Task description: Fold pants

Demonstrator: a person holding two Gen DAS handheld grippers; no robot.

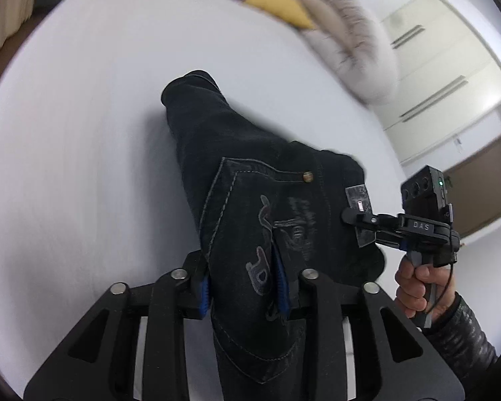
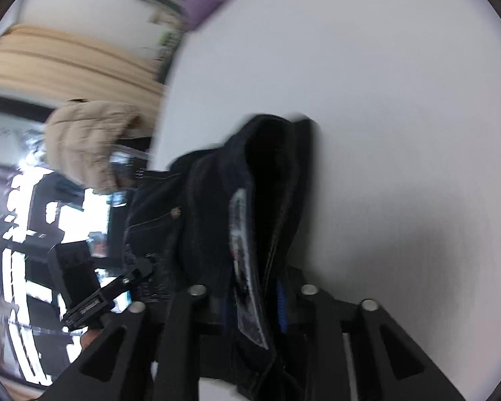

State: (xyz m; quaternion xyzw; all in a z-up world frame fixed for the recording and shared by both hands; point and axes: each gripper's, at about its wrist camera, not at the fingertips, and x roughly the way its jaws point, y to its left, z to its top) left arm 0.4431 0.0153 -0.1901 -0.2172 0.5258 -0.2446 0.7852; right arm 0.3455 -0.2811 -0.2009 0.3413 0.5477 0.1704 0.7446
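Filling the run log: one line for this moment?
left gripper: shut on black jeans | right gripper: shut on waistband patch | jeans lifted over white surface

Black gripper frames (image 1: 243, 287), blue-padded fingers (image 1: 202, 295), silver screws, quilted dark sleeve (image 1: 464, 337).

White tabletop (image 1: 83, 133), white cabinets (image 1: 444, 53), perhaps cushions (image 1: 277, 0) beyond

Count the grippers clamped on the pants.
2. The left gripper grips the pants at the back pocket; the right gripper pinches the waistband patch. None seems hidden.
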